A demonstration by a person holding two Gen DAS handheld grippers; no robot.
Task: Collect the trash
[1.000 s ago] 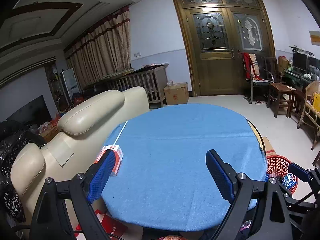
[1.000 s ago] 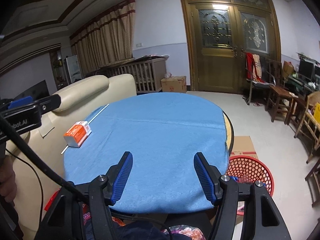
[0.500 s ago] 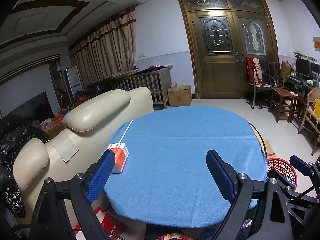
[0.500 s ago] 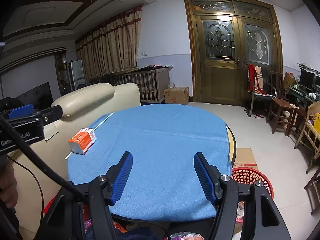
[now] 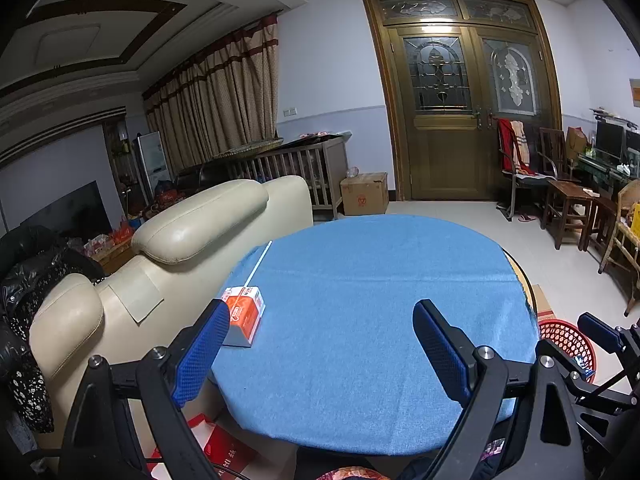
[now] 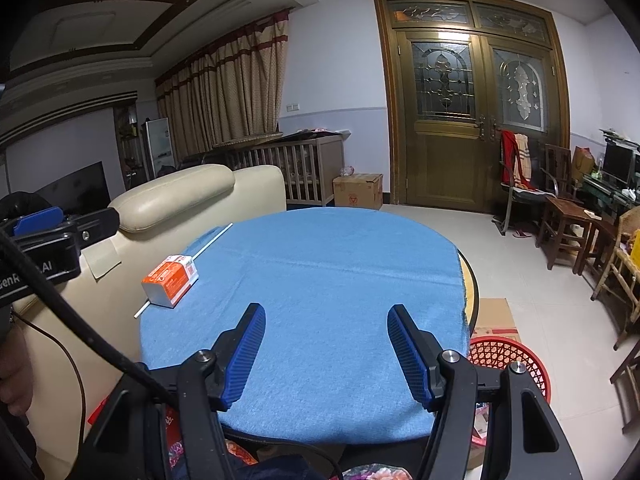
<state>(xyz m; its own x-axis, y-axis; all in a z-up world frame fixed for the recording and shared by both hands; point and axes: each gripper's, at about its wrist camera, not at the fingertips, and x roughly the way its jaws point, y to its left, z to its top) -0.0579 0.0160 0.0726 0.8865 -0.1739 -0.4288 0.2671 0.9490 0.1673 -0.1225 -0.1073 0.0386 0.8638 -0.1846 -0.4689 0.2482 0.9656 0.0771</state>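
- While both tools hang over the near edge of the blue-clothed surface (image 6: 344, 280), the left gripper (image 5: 320, 356) has its jaws spread wide with nothing between them, and the right gripper (image 6: 326, 356) is likewise spread and empty.
- Just ahead of the left gripper's left finger lies the orange-and-white carton (image 5: 243, 316), flat on the surface near its left rim; it appears to rest on a thin white straw (image 6: 210, 242) that runs past it at both ends.
- Beyond the surface's right edge, on the floor, stands the red basket (image 6: 516, 364), with a few items seemingly inside it, though they are too hidden to name.
- Judged from this, some collecting may be done, while the carton and straw are not yet picked up; the rest of the cloth looks bare.
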